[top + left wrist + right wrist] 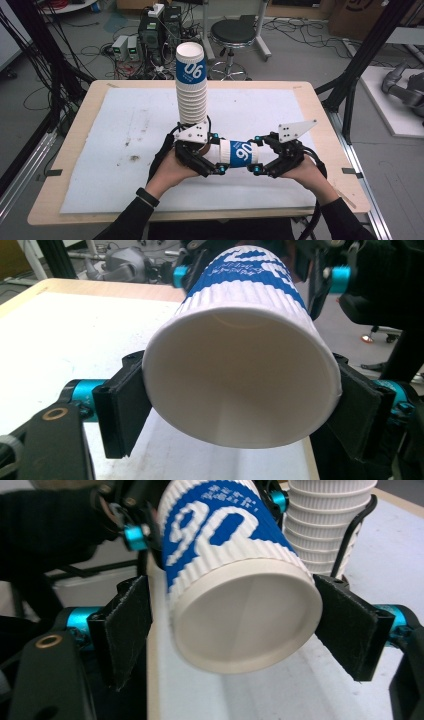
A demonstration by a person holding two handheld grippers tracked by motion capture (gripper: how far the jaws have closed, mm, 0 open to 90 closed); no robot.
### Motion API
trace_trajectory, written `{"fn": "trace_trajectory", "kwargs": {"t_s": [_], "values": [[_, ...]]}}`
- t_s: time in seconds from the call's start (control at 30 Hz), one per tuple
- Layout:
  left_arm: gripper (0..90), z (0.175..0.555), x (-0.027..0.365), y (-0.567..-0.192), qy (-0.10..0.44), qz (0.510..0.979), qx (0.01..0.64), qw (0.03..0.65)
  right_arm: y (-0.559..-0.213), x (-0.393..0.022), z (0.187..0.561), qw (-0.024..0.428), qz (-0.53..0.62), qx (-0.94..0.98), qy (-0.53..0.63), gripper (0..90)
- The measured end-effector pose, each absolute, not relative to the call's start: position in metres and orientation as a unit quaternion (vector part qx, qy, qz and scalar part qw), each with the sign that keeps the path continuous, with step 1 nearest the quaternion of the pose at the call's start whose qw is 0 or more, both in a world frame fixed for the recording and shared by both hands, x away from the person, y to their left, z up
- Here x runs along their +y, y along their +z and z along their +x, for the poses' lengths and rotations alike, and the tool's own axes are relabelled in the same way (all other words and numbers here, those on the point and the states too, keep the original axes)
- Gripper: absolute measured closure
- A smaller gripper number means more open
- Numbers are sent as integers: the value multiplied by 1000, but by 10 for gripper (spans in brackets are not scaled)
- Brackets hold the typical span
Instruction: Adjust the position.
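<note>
A white paper cup [235, 152] with a blue band and white digits lies level in the air between both grippers, above the white mat [125, 130]. My left gripper [217, 153] is shut on its open rim end; in the left gripper view the pads [125, 405] press the cup [240, 380] into an oval. My right gripper [256, 155] stands open around the cup's base [245, 625], with a gap showing at the left pad [127, 630]. A tall stack of matching cups [191, 85] stands upright just behind the left gripper.
The mat covers most of a wooden table [320, 115]. Beyond its far edge are a black stool [232, 32], electronics boxes [150, 35] and cables on the floor. Black frame posts [360, 60] rise at the right.
</note>
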State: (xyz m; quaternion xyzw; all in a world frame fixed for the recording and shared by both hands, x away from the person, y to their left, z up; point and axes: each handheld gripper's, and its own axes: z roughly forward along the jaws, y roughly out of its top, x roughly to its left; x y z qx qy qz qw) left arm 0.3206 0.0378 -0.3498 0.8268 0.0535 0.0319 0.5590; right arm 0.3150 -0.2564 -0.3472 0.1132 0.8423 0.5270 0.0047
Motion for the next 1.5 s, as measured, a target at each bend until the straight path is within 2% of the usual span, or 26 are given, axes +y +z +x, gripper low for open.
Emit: {"fn": "trace_trajectory", "kwargs": {"t_s": [0.03,0.13,0.4,0.63,0.8,1.03,1.07,1.13,1.2,1.37,1.5], "values": [[205,320,38,-350,31,827,53,559,-348,-256,315,6,111,842,528,269],[193,320,39,-349,31,822,53,566,-349,-256,316,4,108,833,543,285],[78,321,39,-359,19,770,87,632,-348,-264,318,-10,109,806,581,304],[82,325,39,-366,-36,723,102,682,-349,-269,319,-30,114,774,623,305],[175,324,43,-363,-41,704,100,702,-353,-264,318,-36,111,771,626,307],[194,327,46,-356,-41,735,91,671,-355,-259,317,-30,108,788,606,303],[193,327,46,-354,-33,743,90,663,-355,-259,317,-26,106,794,598,291],[193,326,46,-351,-18,761,86,642,-354,-257,317,-26,111,804,584,200],[194,325,45,-349,-9,780,83,620,-351,-257,318,-27,109,820,562,199],[195,322,39,-344,11,819,68,569,-346,-252,313,5,96,853,513,199],[196,319,32,-343,14,837,58,544,-349,-243,310,13,86,875,476,199]]}}
